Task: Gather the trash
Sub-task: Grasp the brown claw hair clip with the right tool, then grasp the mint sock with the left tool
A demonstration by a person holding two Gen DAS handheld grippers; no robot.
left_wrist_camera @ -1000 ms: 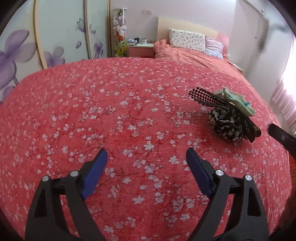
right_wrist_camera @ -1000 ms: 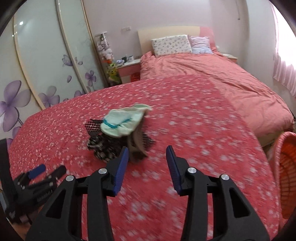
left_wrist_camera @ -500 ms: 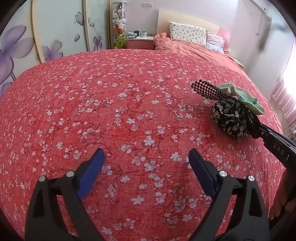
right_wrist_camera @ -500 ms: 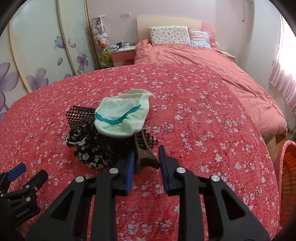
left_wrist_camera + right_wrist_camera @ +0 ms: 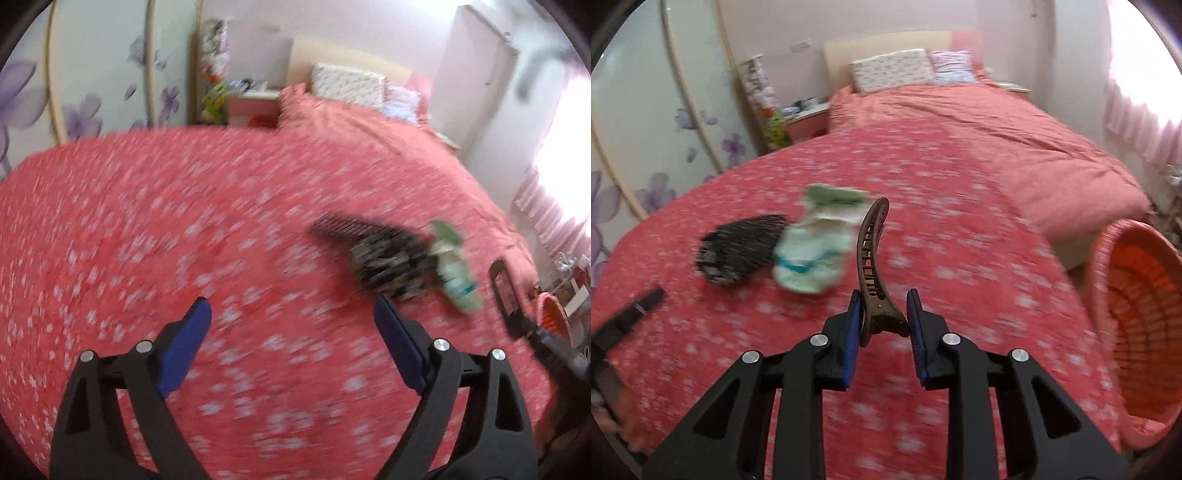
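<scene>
My right gripper point(image 5: 884, 321) is shut on a brown hair claw clip point(image 5: 871, 258) and holds it above the red flowered bedspread point(image 5: 923, 273). The clip stands upright between the blue pads. A pale green sock point(image 5: 812, 254) and a black patterned cloth point(image 5: 738, 247) lie on the spread to the left. In the left wrist view my left gripper point(image 5: 291, 347) is open and empty over the spread, with the black cloth point(image 5: 388, 258), the green sock point(image 5: 456, 273) and the lifted clip point(image 5: 504, 291) to its right.
An orange woven basket point(image 5: 1137, 317) stands on the floor at the right of the bed. A second bed with pillows point(image 5: 894, 70) lies beyond. A nightstand point(image 5: 809, 118) and flowered wardrobe doors point(image 5: 646, 122) are at the left.
My right gripper has lifted the hair clip out of the pile and swung right toward the basket. The sock has slid off the black cloth. Both views are blurred by motion.
</scene>
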